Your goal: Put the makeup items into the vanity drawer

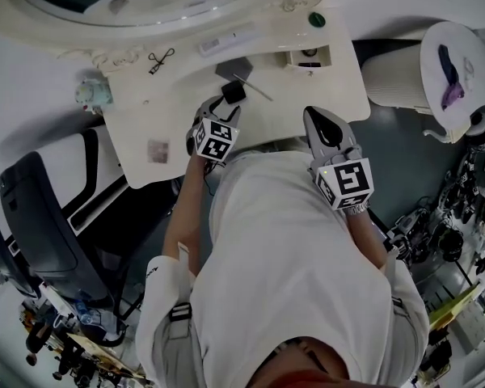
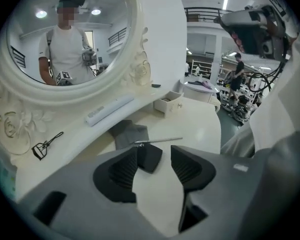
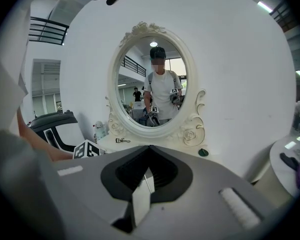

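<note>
Left tongs (image 2: pixel 156 165) spread, small black compact (image 2: pixel 149 156) between tips on vanity top (image 2: pixel 200 129), not yet pinched. Right tongs (image 3: pixel 149 150) pressed together, empty. Likely pickup step; next: close squarely on compact, carry to small drawer (image 2: pixel 169 104).

The vanity top (image 2: pixel 200 126) looks to me like smooth, glossy cream lacquer, and so does the carved mirror frame (image 2: pixel 140 69). The small black case (image 2: pixel 151 157) reads as matt plastic, the thin stick (image 2: pixel 160 141) as bright metal. The left gripper (image 2: pixel 155 160) is dull grey plastic with ribbed matt black pads (image 2: pixel 125 170).
</note>
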The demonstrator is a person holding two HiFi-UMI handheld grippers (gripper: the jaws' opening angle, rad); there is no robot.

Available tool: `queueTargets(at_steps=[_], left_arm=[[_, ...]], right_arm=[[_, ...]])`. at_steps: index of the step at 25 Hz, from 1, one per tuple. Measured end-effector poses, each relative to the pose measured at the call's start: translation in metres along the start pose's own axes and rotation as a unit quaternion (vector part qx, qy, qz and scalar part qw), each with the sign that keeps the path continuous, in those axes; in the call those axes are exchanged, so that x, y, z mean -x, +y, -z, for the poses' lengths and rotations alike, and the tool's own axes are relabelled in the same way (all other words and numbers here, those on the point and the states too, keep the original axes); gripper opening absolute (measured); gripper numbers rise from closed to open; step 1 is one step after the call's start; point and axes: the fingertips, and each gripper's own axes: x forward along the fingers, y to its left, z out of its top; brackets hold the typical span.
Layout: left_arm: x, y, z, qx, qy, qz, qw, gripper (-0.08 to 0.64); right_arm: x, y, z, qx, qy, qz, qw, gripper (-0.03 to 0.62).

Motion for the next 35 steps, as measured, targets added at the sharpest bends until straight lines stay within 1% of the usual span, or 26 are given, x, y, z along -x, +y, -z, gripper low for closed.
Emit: queueTargets(at_steps=[5,10,12,16,23,28,35], left_arm=[[-0.029,0.007,0.020,-0.042,0.047,0.040,0.9972,0.281],[-0.049,0.017,0.027,-0.071,0.076,0.051,0.9933,0.287],[-0.057,0.019,0.031,-0.088,0.092,0.065,0.9897,0.300],[-0.069,0.017,0.044,-0.117,0.128,0.099,0.9799,0.337],[-0.087,0.019,0.051,-0.132,0.156,0.113,0.9724,0.336],[-0.093,0.019,0.054,-0.136,0.162,0.119,0.9700,0.333],[-0.092,0.017,0.052,-0.136,0.168,0.122,0.9687,0.324]], right_arm=[[-0.002,-0.004,0.000,-0.004,0.005,0.012,1.000,0.009],[-0.003,-0.012,0.001,-0.011,0.009,0.027,1.000,0.009],[-0.002,-0.016,0.002,-0.015,0.009,0.038,0.999,0.009],[0.006,-0.024,0.006,-0.023,0.012,0.063,0.998,0.009],[0.019,-0.044,0.012,-0.041,0.015,0.100,0.994,0.009],[0.022,-0.047,0.016,-0.048,0.016,0.111,0.993,0.009],[0.026,-0.051,0.019,-0.053,0.017,0.117,0.992,0.009]])
